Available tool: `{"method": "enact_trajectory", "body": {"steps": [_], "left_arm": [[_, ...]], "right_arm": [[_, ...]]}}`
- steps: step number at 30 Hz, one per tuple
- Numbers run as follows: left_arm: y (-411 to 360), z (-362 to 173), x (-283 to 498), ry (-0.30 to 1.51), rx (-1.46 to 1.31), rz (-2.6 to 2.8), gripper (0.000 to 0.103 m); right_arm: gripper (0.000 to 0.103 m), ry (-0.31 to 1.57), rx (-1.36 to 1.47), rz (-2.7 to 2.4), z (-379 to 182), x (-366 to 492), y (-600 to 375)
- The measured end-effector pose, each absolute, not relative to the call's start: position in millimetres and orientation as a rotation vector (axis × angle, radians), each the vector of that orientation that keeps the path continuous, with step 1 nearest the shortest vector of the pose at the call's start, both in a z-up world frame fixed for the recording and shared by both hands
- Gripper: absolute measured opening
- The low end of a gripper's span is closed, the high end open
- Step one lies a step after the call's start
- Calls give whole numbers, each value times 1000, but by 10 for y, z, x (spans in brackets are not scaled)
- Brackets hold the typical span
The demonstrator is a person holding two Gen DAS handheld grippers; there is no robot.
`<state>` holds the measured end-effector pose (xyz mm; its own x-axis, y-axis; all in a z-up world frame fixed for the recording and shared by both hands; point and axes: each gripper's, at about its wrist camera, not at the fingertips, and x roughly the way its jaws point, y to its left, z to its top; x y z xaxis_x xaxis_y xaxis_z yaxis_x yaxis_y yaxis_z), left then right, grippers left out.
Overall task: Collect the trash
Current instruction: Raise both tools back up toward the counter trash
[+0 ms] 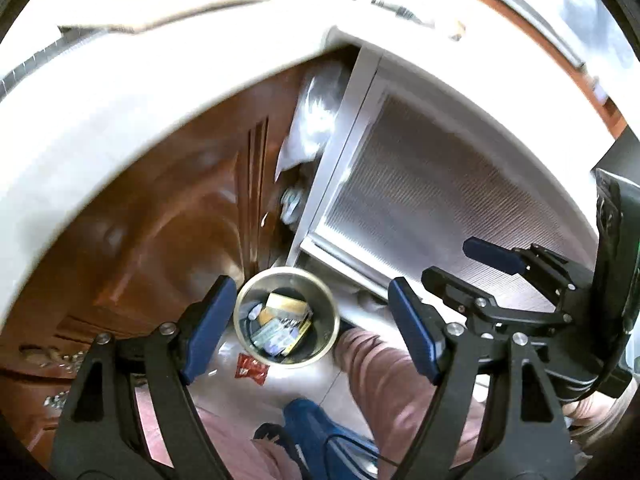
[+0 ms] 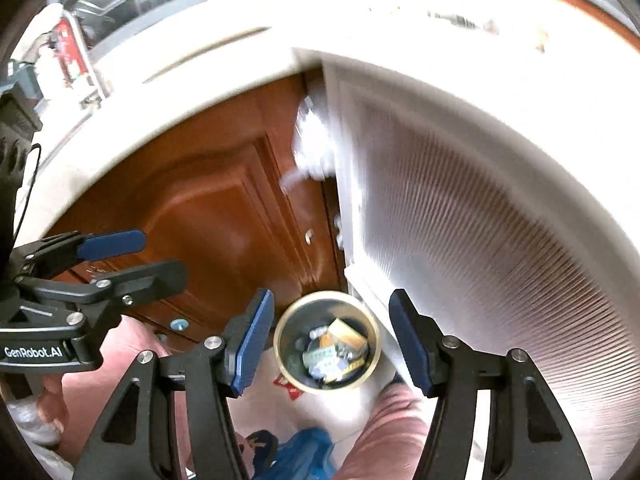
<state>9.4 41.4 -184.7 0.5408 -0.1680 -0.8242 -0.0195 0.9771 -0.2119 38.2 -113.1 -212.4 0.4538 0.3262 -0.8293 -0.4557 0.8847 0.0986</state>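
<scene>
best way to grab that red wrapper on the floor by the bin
Come straight down on the red wrapper from above and pinch its free edge, the side facing away from the metal bin. It looks flat on the pale floor, right against the bin's base, so a side approach would likely hit the bin. Both jaws look empty.

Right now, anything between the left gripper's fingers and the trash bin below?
No. In the left wrist view the left gripper stands open and empty; only air separates it from the trash bin on the floor. A red wrapper lies beside the bin.
</scene>
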Motion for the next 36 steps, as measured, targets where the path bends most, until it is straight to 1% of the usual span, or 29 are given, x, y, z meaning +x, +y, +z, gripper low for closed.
{"method": "enact_trajectory", "body": {"steps": [5, 12, 14, 23, 27, 30, 36], "left_arm": [[360, -1370, 13, 922, -172, -98, 76], [306, -712, 50, 825, -114, -93, 76], [305, -552, 98, 801, -104, -87, 76], [362, 58, 472, 722, -74, -74, 76], [385, 221, 718, 707, -64, -71, 76], [435, 310, 938, 704, -59, -66, 76], [536, 383, 1536, 742, -64, -85, 76]], "right_arm": [[61, 890, -153, 509, -1504, 303, -1140], [61, 809, -145, 528, -847, 373, -1161], [61, 794, -136, 532, -604, 417, -1208], [62, 703, -165, 522, 180, 795, -1274], [63, 660, -189, 501, 438, 1039, -1319], [69, 640, -201, 473, 606, 1281, -1372], [69, 710, -142, 418, 640, 2041, -1645]]}}
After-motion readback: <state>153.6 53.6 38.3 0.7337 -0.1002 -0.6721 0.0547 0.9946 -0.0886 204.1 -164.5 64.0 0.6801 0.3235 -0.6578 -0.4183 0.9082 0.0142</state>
